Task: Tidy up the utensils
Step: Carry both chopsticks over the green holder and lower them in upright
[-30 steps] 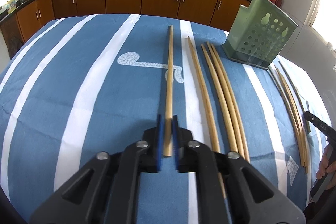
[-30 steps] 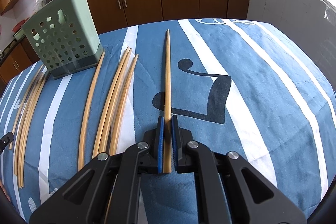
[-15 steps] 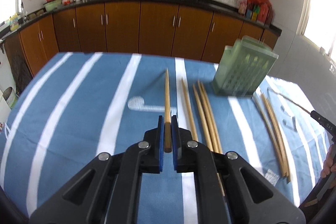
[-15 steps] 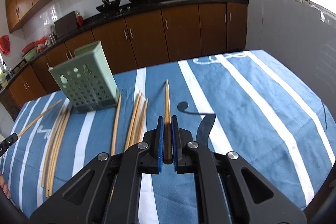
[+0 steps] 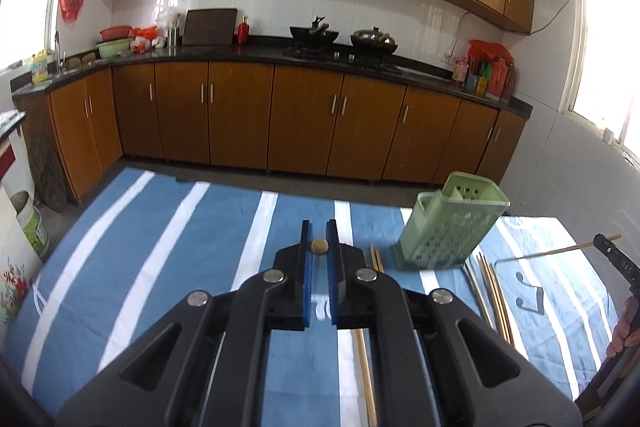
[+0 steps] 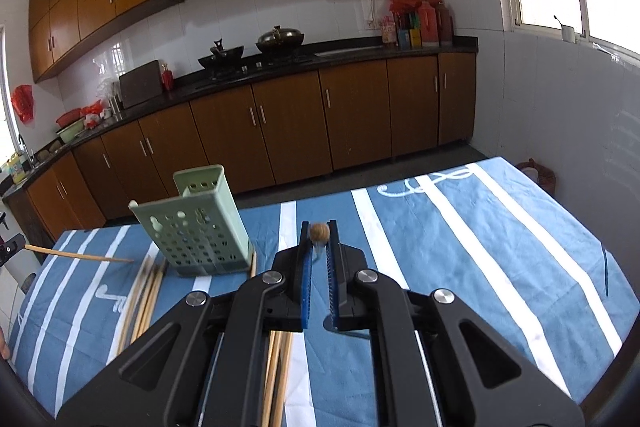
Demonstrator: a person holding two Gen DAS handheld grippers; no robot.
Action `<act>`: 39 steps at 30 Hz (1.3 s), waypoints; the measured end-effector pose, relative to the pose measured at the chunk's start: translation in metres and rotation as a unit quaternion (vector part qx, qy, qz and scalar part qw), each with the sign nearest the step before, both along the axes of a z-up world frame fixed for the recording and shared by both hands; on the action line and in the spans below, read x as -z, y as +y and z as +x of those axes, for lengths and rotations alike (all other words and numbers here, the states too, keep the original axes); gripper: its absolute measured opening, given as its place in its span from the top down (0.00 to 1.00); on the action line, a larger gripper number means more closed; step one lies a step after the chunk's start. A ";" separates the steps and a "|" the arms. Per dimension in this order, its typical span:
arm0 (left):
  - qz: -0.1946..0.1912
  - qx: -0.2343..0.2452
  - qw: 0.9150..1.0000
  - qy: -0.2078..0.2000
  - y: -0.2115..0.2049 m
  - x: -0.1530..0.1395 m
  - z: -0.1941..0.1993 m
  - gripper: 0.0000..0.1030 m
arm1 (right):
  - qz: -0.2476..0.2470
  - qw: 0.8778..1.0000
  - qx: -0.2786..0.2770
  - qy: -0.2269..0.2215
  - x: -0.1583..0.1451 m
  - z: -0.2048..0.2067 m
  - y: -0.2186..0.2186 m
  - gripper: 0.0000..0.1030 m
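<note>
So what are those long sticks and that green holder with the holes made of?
The chopsticks look like bamboo or light wood: pale tan, matte, and the end of the one in the right gripper looks fibrous. The green holder looks like moulded plastic: uniform mint colour, slightly glossy, thin walls with neatly punched holes.

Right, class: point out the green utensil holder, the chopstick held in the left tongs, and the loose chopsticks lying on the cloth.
green utensil holder (image 5: 444, 235), left wrist view, perforated front wall.
chopstick in the left tongs (image 5: 319, 247), left wrist view, its round end face.
loose chopsticks (image 6: 146, 297), right wrist view, mid-shafts of the bundle.
</note>
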State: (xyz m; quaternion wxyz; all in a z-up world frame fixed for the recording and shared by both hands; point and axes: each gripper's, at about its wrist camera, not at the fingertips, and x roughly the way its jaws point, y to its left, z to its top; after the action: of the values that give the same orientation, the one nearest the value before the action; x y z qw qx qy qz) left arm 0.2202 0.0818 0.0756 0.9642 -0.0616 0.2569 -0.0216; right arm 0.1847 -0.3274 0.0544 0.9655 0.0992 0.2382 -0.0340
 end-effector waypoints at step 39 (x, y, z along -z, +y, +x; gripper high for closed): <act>-0.062 0.036 0.993 -0.089 -0.114 -0.069 0.107 0.93 | 0.063 0.992 -0.071 -0.082 -0.061 0.090 0.042 0.92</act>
State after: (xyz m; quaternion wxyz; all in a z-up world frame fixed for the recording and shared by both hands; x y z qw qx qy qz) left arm 0.3269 -0.0318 0.1447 0.9761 -0.1101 0.1704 -0.0772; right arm 0.2743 -0.2854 0.1156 0.9735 0.1457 0.1664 0.0579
